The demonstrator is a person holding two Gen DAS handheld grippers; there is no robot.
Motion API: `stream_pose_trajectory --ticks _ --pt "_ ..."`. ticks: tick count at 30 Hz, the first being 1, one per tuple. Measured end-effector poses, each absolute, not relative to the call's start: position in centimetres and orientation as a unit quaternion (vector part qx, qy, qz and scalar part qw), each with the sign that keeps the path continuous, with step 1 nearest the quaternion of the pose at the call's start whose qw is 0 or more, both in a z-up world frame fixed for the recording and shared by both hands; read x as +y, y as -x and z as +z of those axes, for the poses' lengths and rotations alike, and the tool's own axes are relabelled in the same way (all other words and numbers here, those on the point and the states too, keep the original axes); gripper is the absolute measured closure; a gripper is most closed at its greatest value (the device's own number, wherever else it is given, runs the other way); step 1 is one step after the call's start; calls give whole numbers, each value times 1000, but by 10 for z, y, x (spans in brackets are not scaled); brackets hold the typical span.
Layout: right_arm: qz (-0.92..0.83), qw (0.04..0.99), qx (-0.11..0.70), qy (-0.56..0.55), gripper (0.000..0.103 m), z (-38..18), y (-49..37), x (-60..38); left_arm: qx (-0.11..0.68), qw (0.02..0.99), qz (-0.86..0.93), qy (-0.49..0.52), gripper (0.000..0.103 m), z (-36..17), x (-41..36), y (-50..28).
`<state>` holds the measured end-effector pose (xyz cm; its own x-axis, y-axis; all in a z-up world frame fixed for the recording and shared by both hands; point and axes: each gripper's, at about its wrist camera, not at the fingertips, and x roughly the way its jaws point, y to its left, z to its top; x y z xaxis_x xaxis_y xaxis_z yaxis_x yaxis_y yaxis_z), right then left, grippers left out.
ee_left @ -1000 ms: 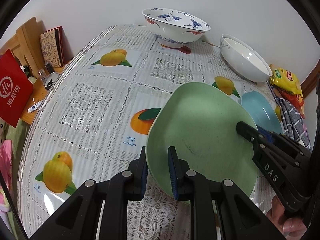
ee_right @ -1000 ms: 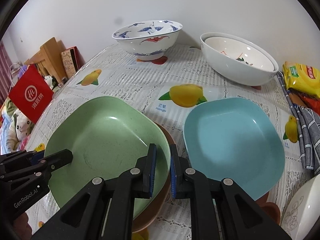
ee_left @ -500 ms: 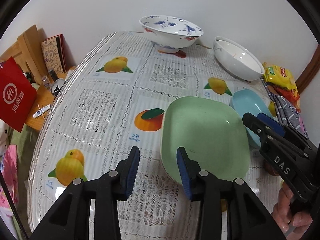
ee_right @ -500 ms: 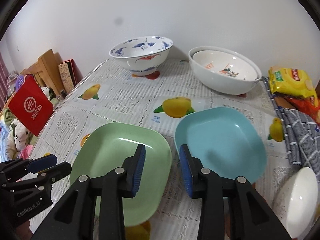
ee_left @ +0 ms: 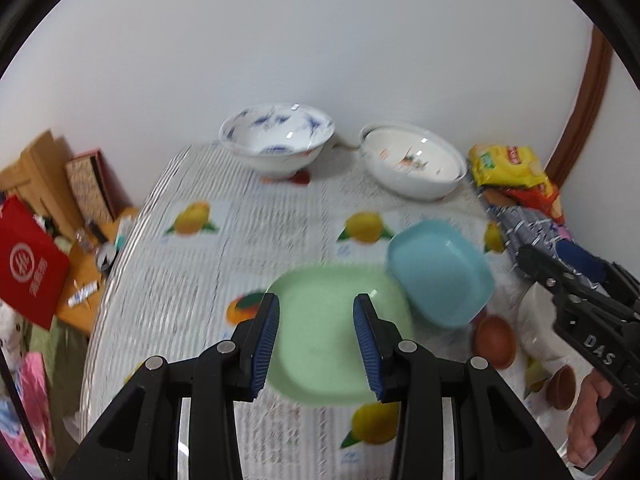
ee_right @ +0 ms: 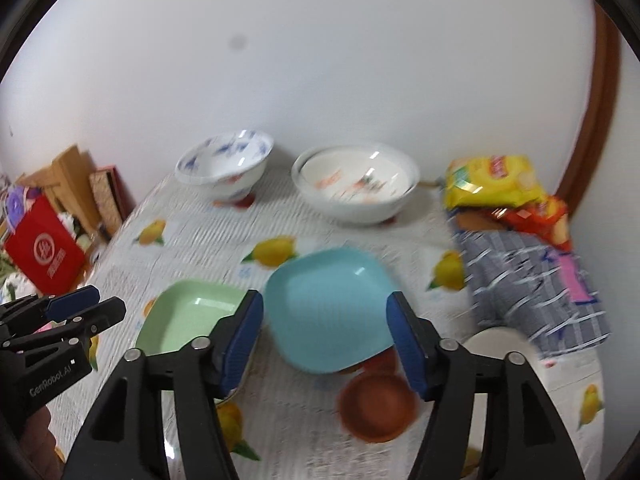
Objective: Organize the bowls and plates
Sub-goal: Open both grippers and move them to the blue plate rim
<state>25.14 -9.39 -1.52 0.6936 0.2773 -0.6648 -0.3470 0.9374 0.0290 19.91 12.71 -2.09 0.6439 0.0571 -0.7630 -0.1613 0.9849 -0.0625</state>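
The green plate [ee_left: 320, 320] [ee_right: 188, 316] lies flat on the fruit-print tablecloth. My left gripper [ee_left: 316, 344] [ee_right: 108, 300] hovers open above its near side, with nothing between the pads. To the right lies the blue plate [ee_left: 440, 272] [ee_right: 328, 304], with a brown rim showing under its near edge. My right gripper [ee_right: 326, 340] [ee_left: 548, 256] hangs above it, jaws opening and holding nothing. A blue-patterned bowl [ee_left: 276, 140] [ee_right: 224, 164] and a white bowl [ee_left: 412, 160] [ee_right: 356, 180] stand at the back by the wall.
Small brown bowls [ee_left: 494, 340] [ee_right: 378, 408] and a white bowl [ee_right: 500, 344] sit at the near right. Yellow snack bags [ee_right: 488, 180] and a checked cloth [ee_right: 532, 280] fill the right side. A red bag [ee_left: 32, 264] stands past the table's left edge.
Both grippers let go of the green plate's rim, opened and rose back from the table. The plate now rests on the cloth, and the views take in more of the table.
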Motion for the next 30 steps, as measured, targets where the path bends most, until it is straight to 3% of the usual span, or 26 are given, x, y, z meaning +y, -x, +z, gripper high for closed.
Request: stream_pose_trajectory --ticks 11,19,30 --pt "146 929 340 26 35 4 -291 -128 419 907 39 20 65 -16 85 -264" --pt "139 900 414 -8 36 -54 -345 -132 463 886 26 21 65 -59 72 -310" --pt "111 878 466 -17 49 -117 -366 -135 498 867 11 13 59 -105 61 -354"
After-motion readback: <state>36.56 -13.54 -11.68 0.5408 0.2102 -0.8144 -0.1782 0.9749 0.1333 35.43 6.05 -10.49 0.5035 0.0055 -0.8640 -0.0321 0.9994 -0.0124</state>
